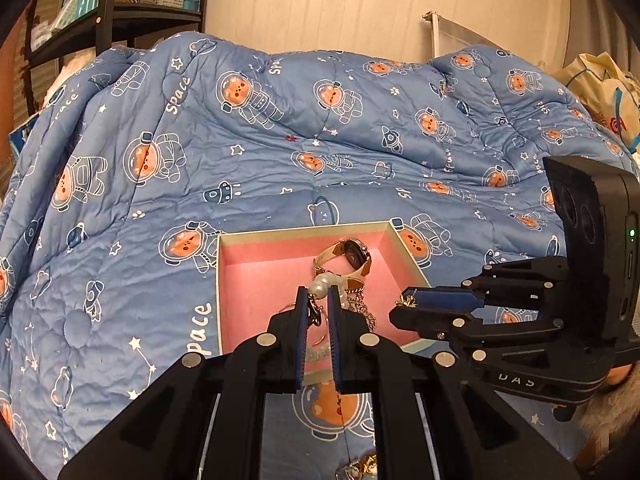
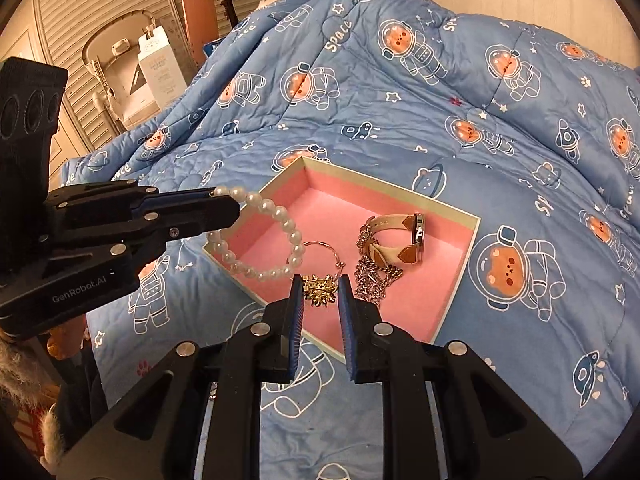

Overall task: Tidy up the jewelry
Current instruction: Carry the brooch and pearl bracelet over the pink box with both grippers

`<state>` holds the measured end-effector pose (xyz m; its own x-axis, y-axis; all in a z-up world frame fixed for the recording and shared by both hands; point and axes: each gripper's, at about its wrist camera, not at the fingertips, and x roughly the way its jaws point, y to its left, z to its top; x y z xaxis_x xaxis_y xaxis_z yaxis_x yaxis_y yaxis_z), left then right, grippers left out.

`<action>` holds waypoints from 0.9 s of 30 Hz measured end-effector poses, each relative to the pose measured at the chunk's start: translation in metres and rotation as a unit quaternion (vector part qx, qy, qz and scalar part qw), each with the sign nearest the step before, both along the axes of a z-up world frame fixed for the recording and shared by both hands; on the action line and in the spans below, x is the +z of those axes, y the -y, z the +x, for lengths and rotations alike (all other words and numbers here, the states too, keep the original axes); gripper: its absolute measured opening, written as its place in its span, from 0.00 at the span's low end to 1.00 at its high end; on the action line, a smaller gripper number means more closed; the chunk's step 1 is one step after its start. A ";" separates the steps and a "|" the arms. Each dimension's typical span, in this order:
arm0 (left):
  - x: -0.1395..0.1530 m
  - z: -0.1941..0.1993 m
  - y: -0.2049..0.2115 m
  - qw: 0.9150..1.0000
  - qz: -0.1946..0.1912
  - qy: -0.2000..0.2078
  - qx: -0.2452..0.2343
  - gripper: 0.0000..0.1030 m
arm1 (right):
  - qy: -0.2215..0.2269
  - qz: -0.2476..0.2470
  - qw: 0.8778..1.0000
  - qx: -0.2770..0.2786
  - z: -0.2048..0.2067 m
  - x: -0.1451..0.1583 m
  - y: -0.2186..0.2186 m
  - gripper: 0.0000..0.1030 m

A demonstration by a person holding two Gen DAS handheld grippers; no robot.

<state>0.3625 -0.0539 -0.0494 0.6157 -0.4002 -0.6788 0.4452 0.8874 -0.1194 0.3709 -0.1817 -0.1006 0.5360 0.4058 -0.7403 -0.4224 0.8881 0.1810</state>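
- A shallow box (image 2: 460, 264) with a pink lining and a pale rim is seen lying on a blue quilt (image 2: 400, 100) printed with astronaut bears.
- The left gripper (image 2: 236, 210) is held over the near left corner of the box; its jaws are pressed together on a pearl bracelet (image 2: 280, 216), which is pinched at one end.
- The rest of the bracelet's loop is seen hanging free, partly over the box rim and partly over the lining.
- The right gripper (image 2: 319, 292) is held above the near edge of the box; its jaws are nearly closed on a small gold ornament (image 2: 318, 290), which is gripped between the pads.
- In the left wrist view the same gold piece (image 1: 408, 301) is seen at the tip of the right gripper (image 1: 400, 308).
- A watch (image 2: 404, 240) with a cream strap and tan tabs is lying on its side inside the box, toward the far right.
- A silver chain (image 2: 372, 272) is heaped just beside the watch, touching its strap.
- A thin wire hoop (image 2: 320, 250) is noted on the lining near the bracelet.
- Dark shelving (image 1: 120, 12) is visible beyond the quilt.
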 end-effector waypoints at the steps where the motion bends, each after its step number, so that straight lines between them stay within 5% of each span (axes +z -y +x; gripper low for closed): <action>1: -0.002 0.005 0.000 1.000 0.000 -0.003 0.000 0.09 | -0.007 0.001 1.000 0.000 0.004 -0.003 0.000 0.17; 9: -0.020 0.045 0.001 0.999 -0.013 -0.040 0.019 0.09 | -0.053 -0.004 0.999 0.006 0.034 -0.021 -0.007 0.17; 27: -0.052 0.077 0.011 0.996 0.039 -0.070 0.026 0.09 | -0.105 -0.053 0.992 0.043 0.060 -0.052 -0.024 0.17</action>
